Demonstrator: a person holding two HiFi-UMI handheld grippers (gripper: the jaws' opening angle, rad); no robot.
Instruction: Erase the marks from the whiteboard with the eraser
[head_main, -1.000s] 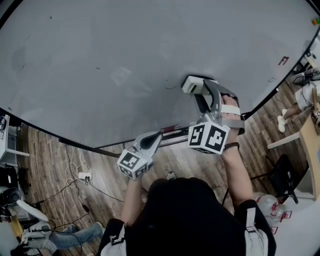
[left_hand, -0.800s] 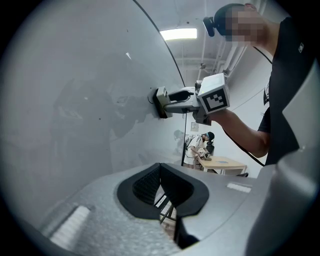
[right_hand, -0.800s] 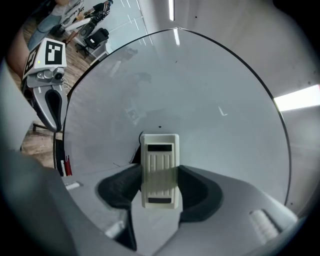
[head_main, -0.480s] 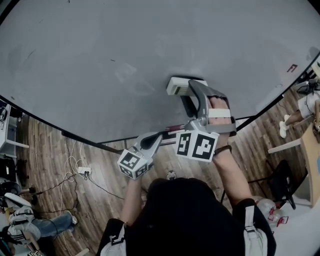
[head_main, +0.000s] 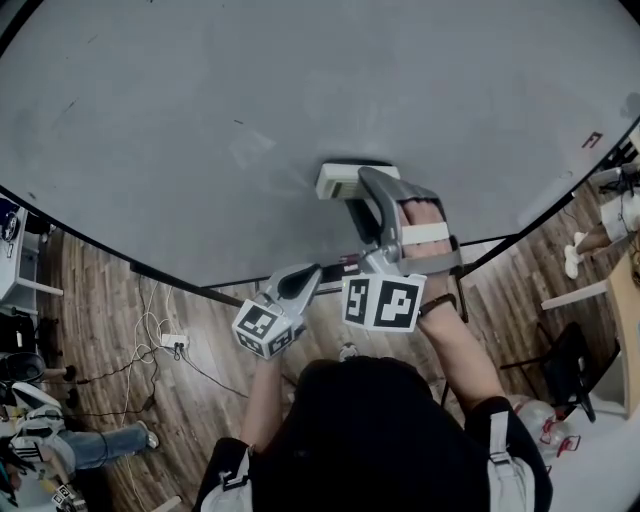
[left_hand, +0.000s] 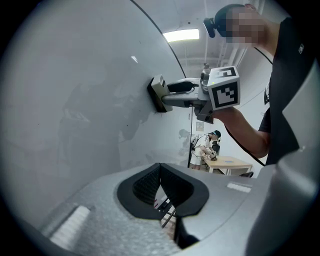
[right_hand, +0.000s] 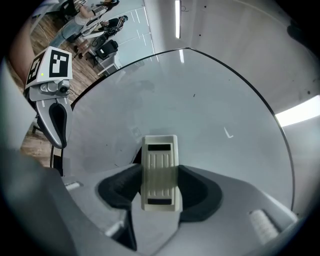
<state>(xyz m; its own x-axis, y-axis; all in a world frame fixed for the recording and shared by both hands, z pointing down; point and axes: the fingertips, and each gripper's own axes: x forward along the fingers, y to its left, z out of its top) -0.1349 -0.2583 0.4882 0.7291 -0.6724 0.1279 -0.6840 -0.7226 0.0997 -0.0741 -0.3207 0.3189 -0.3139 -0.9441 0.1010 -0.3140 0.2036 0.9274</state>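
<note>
The pale grey whiteboard (head_main: 200, 120) fills the upper head view. A cream eraser (head_main: 338, 181) lies flat against it, and my right gripper (head_main: 352, 188) is shut on that eraser. In the right gripper view the eraser (right_hand: 160, 170) sits between the dark pads, pressed on the board (right_hand: 210, 100). A small dark mark (head_main: 238, 123) lies up and left of the eraser, and a red mark (head_main: 594, 139) sits far right. My left gripper (head_main: 302, 281) hangs shut and empty by the board's lower edge. From the left gripper view (left_hand: 160, 181) I see the eraser (left_hand: 158, 93) on the board.
The board's black lower edge (head_main: 170, 280) runs just below my grippers, with a tray piece (head_main: 340, 268) between them. On the wooden floor lie cables and a power strip (head_main: 172, 342). A black chair (head_main: 568, 360) and a table (head_main: 625, 300) stand at the right.
My right gripper has slid the eraser leftward along the board. The left gripper has stayed where it was.
</note>
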